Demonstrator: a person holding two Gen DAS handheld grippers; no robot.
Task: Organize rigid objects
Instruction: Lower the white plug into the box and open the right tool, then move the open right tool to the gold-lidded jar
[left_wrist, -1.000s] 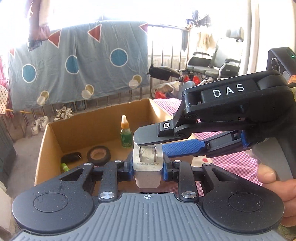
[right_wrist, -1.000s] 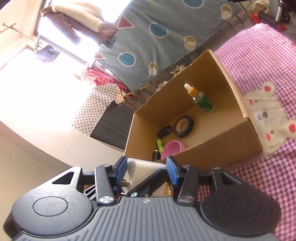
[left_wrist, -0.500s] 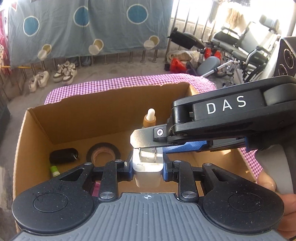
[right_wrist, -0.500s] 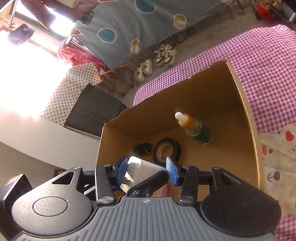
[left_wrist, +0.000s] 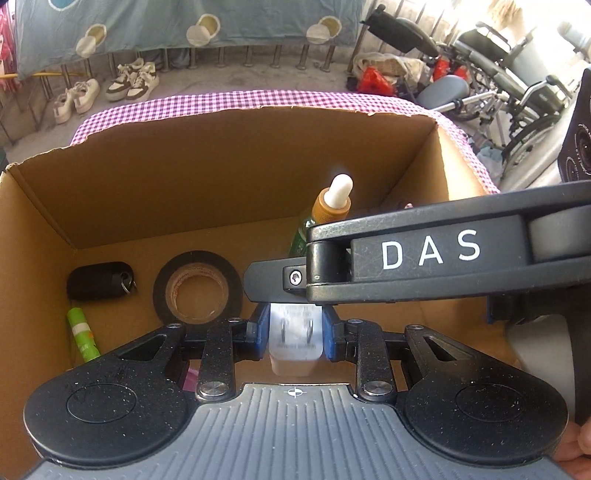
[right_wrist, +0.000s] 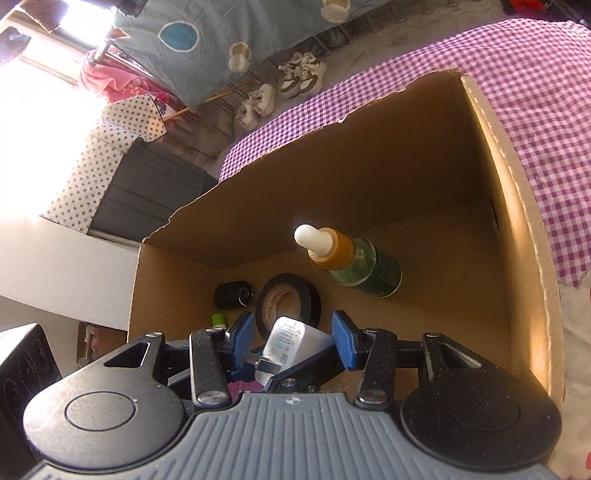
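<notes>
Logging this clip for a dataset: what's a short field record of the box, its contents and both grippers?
box: cardboard box, open top, on checked cloth
inside: dropper bottle standing, tape roll, black key fob, green tube
left gripper: fingers on white power adapter over the box, jaws just been opening
right gripper: adapter between its fingers, grip unclear

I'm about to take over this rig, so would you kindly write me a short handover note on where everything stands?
Left gripper: jaws have just been opening, but the white plug adapter sits between its blue pads, prongs facing the camera, low over the cardboard box.
Right gripper: jaws apart on either side of the same adapter; whether its pads press it cannot be told.
Already in the box: dropper bottle upright, black tape roll, black key fob, green tube.
Left: let the adapter go inside the box and withdraw both grippers.
</notes>
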